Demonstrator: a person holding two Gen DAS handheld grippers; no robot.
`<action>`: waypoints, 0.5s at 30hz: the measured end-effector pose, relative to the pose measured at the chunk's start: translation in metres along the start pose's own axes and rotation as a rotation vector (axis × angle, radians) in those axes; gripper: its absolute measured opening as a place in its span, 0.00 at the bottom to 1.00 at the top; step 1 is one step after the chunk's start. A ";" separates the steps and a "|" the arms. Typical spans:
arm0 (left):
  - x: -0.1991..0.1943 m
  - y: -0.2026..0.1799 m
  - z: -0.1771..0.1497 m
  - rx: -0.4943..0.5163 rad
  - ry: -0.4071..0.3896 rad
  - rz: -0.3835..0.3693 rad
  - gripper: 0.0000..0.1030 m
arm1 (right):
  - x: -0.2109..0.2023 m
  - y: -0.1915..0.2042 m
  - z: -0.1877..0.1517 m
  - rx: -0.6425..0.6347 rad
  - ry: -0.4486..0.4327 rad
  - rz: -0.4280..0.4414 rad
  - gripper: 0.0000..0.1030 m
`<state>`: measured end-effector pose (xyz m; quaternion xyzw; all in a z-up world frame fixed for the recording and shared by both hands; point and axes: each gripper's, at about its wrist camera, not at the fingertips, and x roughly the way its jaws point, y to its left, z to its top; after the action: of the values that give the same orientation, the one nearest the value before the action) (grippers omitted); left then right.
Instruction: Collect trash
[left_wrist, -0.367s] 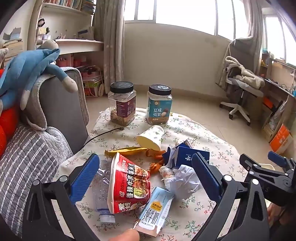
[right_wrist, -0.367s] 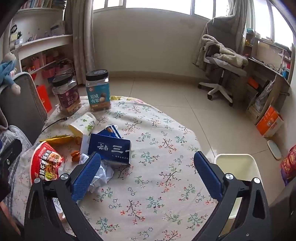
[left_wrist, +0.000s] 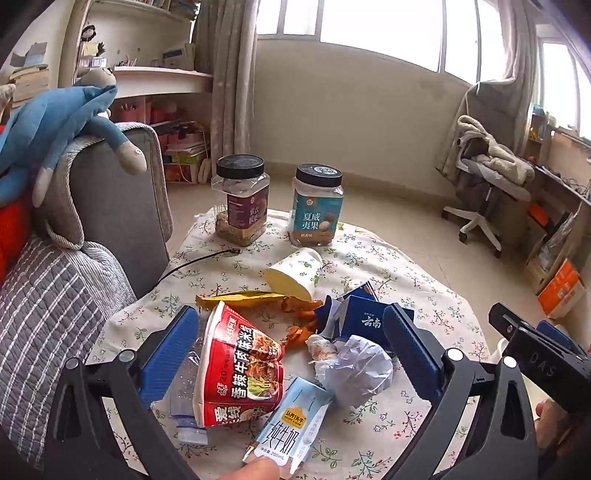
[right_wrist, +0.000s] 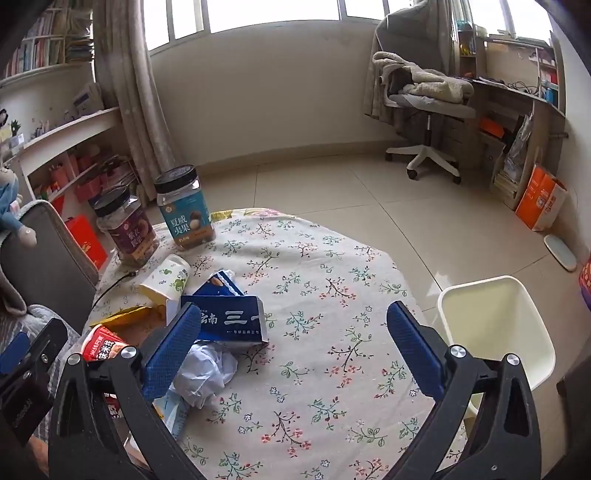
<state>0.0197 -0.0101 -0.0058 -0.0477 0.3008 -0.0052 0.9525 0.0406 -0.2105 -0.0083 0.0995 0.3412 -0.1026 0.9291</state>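
Two jars (left_wrist: 242, 199) (left_wrist: 317, 205) upright at the table's (right_wrist: 332, 295) far edge. Nearer, heaped: one paper cup (left_wrist: 293, 272), noodle bowl (left_wrist: 240, 363), milk carton (left_wrist: 291, 424), blue box (left_wrist: 364, 319), crumpled paper (left_wrist: 356, 367). One bin (right_wrist: 495, 325) beside the table. Left gripper (left_wrist: 291, 350) and right gripper (right_wrist: 291, 350) both spread wide, holding nothing.

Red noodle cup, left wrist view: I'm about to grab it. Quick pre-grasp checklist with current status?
1. Left gripper open wide: ok.
2. Red noodle cup between its fingers: ok.
3. Cup free of neighbours: not ok; milk carton overlaps its lower edge, clear plastic bottle lies against it.
4. Right gripper open, holding nothing: ok.
5. White bin beside the table, open: ok.
6. Cup empty: cannot tell.
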 end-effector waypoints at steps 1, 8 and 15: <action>0.001 -0.002 0.000 -0.002 0.005 -0.003 0.94 | -0.001 -0.001 0.000 0.006 0.006 -0.004 0.93; 0.005 -0.011 -0.004 -0.001 0.015 -0.007 0.94 | 0.002 -0.005 0.000 0.017 -0.009 -0.030 0.93; 0.005 -0.011 -0.004 -0.016 0.024 -0.010 0.94 | -0.004 0.002 -0.002 -0.026 -0.041 -0.046 0.93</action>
<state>0.0218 -0.0216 -0.0111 -0.0570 0.3122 -0.0082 0.9483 0.0368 -0.2081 -0.0070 0.0774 0.3255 -0.1217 0.9345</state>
